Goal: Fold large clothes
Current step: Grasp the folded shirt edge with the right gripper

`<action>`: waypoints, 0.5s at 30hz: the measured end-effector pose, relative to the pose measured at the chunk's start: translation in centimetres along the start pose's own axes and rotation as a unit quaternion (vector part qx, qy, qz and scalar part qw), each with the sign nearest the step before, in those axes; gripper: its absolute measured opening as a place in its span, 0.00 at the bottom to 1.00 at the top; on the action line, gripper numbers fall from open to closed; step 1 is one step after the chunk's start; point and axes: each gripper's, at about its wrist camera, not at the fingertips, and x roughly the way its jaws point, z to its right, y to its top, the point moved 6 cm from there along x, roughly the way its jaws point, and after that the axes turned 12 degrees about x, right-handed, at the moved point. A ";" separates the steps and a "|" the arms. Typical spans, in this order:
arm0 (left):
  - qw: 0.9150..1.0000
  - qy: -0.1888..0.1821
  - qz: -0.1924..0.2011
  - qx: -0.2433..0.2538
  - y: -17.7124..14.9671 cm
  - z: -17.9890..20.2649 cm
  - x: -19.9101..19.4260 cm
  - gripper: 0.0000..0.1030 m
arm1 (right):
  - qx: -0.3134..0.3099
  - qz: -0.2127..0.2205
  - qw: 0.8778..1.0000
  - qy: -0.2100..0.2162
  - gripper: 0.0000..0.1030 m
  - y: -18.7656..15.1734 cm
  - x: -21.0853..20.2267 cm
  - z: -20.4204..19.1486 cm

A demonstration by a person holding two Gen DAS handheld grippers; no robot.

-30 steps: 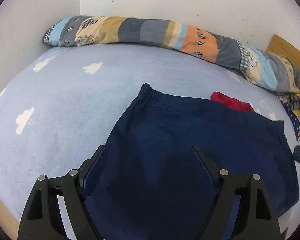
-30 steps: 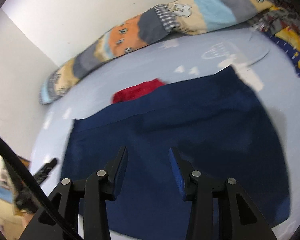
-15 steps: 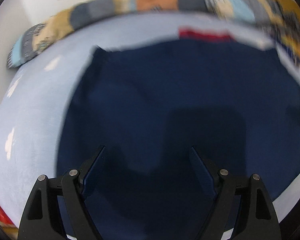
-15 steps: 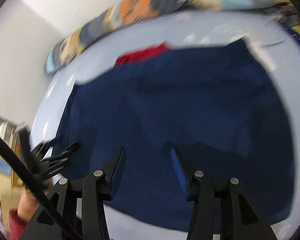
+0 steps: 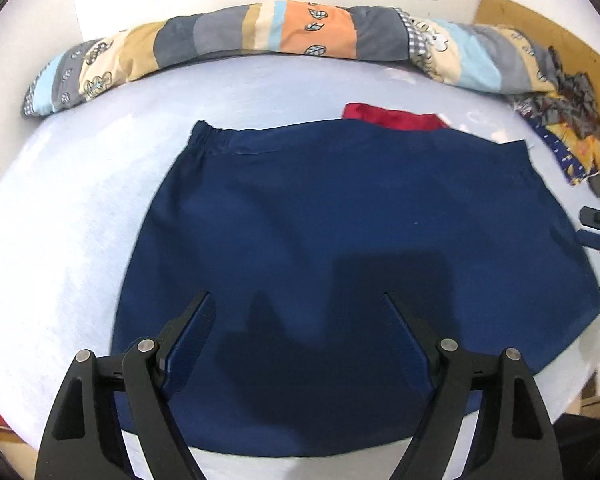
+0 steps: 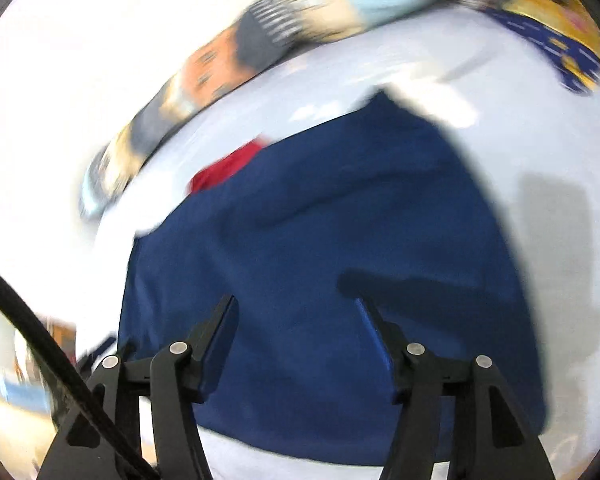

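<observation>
A large navy garment [image 5: 340, 240] with an elastic gathered edge at its far left corner lies spread flat on the pale blue bed sheet [image 5: 80, 208]. My left gripper [image 5: 296, 300] hovers open above its near part, nothing between the fingers. In the blurred right wrist view the same navy garment [image 6: 320, 260] fills the middle. My right gripper [image 6: 296, 304] hangs over it, its jaws opening, with nothing gripped between them. The right gripper's fingertips [image 5: 598, 226] show at the right edge of the left wrist view, beside the garment's right side.
A red cloth [image 5: 392, 117] peeks out behind the navy garment's far edge. A long patchwork bolster [image 5: 260, 36] runs along the white wall. Crumpled patterned clothes [image 5: 568, 128] lie at the far right by a wooden board [image 5: 540, 28]. A black cable [image 6: 40, 340] crosses the right view's lower left.
The right gripper's jaws have widened and its view has swung and blurred. The left gripper has shifted over the garment, which now lies more centred in its view.
</observation>
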 end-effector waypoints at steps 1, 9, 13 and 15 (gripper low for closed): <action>1.000 -0.002 -0.001 0.004 0.0 0.4 0.0 0.80 | 0.018 0.011 1.000 -0.007 0.63 1.0 -0.6 1.8; 0.998 0.015 -0.020 0.050 0.0 1.5 1.7 0.80 | 0.047 -0.007 0.999 -0.025 0.63 1.9 -1.9 10.2; 0.999 0.009 -0.020 0.049 0.2 2.1 2.1 0.80 | 0.046 -0.028 0.998 -0.025 0.62 1.0 -2.4 13.1; 0.998 0.007 -0.021 0.055 0.2 2.7 2.2 0.80 | 0.043 -0.036 0.998 -0.014 0.63 0.5 -2.5 14.0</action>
